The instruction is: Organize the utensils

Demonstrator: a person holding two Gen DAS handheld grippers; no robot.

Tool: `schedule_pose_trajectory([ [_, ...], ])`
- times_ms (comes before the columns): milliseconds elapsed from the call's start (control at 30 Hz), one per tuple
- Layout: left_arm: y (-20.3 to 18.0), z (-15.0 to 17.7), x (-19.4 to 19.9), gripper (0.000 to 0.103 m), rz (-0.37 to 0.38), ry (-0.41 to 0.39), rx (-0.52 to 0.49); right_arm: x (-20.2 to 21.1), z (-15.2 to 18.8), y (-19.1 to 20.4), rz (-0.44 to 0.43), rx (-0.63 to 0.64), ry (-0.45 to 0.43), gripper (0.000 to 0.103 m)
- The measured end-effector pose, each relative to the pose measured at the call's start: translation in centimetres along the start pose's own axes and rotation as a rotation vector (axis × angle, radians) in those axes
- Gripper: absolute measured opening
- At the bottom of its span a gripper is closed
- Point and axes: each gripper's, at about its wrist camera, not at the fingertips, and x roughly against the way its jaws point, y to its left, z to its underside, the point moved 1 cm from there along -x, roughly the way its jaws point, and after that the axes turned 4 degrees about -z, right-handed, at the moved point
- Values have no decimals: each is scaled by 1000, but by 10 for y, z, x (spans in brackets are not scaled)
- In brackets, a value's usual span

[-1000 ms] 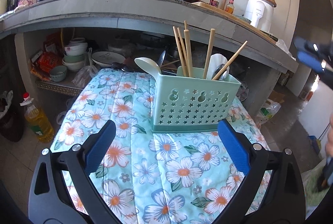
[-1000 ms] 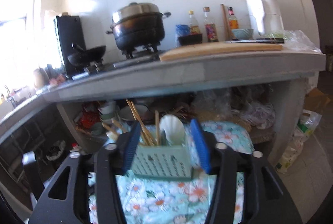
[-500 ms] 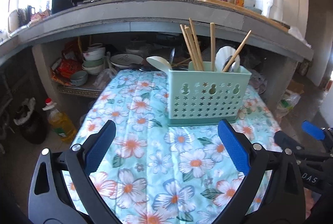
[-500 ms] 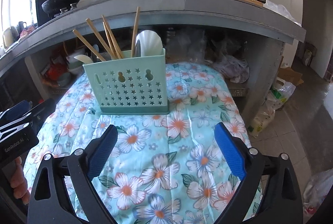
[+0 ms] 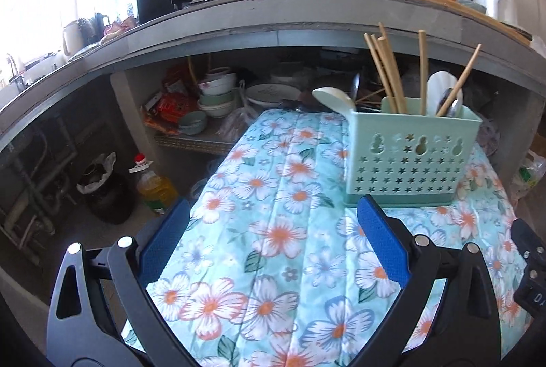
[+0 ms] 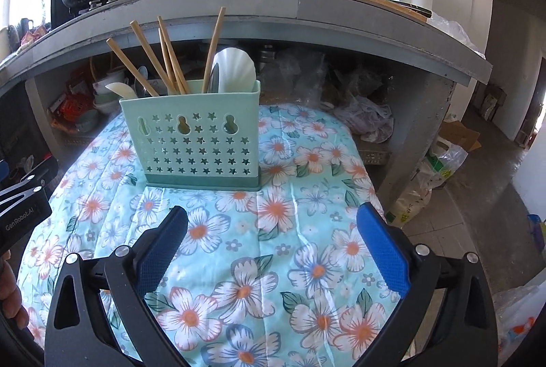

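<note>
A: Where is the mint-green plastic utensil caddy with star cutouts [image 6: 196, 136] sitting?

B: Upright on the floral turquoise tablecloth [image 6: 273, 230], holding wooden chopsticks [image 6: 160, 56] and a white spoon [image 6: 235, 68].

A: And the grippers?

B: The left gripper [image 5: 273, 244] and right gripper [image 6: 273, 244] are hovering before it, both spread wide, gripping nothing.

A utensil holder [image 6: 196, 147] stands on the table [image 6: 307, 230], chopsticks [image 6: 160, 60] and spoons [image 6: 235, 70] in it, a counter [image 6: 273, 5] behind.
</note>
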Motion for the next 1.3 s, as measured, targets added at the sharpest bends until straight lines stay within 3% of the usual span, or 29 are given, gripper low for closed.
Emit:
schedule_pose_trajectory([
  [367, 6, 1, 0, 95, -56, -2, -29, -2, -6, -3, 19, -8, 0, 97],
  [1300, 9, -1, 3, 95, -70, -12, 0, 4, -9, -3, 22, -5, -14, 97],
])
